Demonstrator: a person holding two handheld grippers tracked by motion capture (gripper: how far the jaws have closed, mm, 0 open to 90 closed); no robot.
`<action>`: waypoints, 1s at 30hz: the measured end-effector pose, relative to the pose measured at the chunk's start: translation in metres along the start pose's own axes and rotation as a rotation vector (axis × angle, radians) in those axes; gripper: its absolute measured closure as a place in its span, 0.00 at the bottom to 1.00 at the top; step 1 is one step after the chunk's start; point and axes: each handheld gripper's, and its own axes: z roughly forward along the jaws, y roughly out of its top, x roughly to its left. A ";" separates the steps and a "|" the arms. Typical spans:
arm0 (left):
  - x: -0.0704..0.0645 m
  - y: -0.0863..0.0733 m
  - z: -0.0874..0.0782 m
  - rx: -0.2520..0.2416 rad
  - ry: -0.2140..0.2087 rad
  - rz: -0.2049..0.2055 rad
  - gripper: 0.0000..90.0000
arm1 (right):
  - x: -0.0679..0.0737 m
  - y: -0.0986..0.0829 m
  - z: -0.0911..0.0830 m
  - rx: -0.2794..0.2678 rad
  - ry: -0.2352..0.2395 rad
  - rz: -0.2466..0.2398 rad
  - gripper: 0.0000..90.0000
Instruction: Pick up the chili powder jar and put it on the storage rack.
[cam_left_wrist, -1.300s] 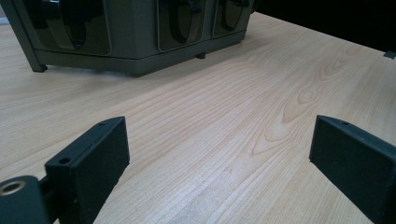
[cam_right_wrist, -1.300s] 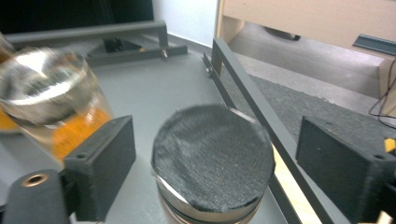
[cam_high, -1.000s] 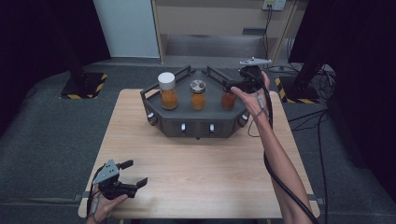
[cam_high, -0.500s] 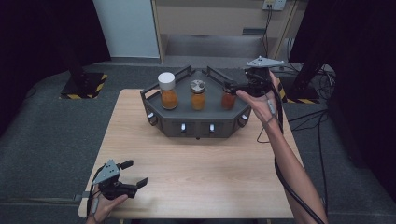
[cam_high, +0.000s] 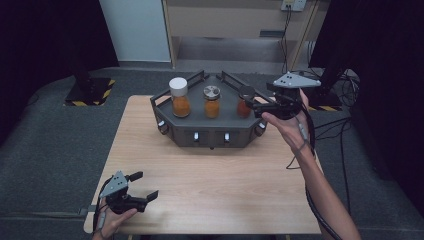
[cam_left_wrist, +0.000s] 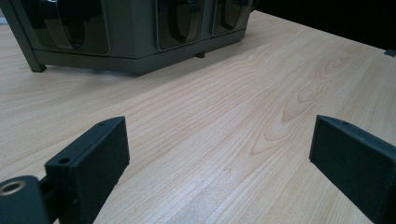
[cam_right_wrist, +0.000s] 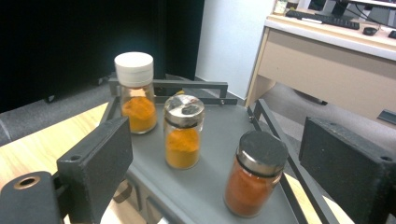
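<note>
Unlabelled orange spice jar (cam_right_wrist: 254, 175) sits between the parted right tongs (cam_right_wrist: 238, 154); left tongs (cam_left_wrist: 219, 154) gape too.

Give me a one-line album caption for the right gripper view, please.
Open right gripper aimed at a dark-lidded spice jar, nearest of three on a grey stand.

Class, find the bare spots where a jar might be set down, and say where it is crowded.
Free: the wooden table between the grey rack and the left gripper. Crowded: the rack top, where three jars stand in a row beside the open right gripper.
</note>
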 end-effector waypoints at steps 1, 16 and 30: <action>0.000 0.000 0.000 0.000 0.000 0.000 0.05 | 0.001 -0.002 -0.003 -0.005 0.004 -0.003 0.11; 0.000 0.000 -0.001 -0.004 0.003 -0.002 0.05 | 0.018 -0.036 -0.039 -0.005 0.038 -0.028 0.10; 0.002 0.000 0.000 -0.005 0.004 -0.014 0.05 | 0.023 -0.081 -0.065 0.006 0.031 0.027 0.10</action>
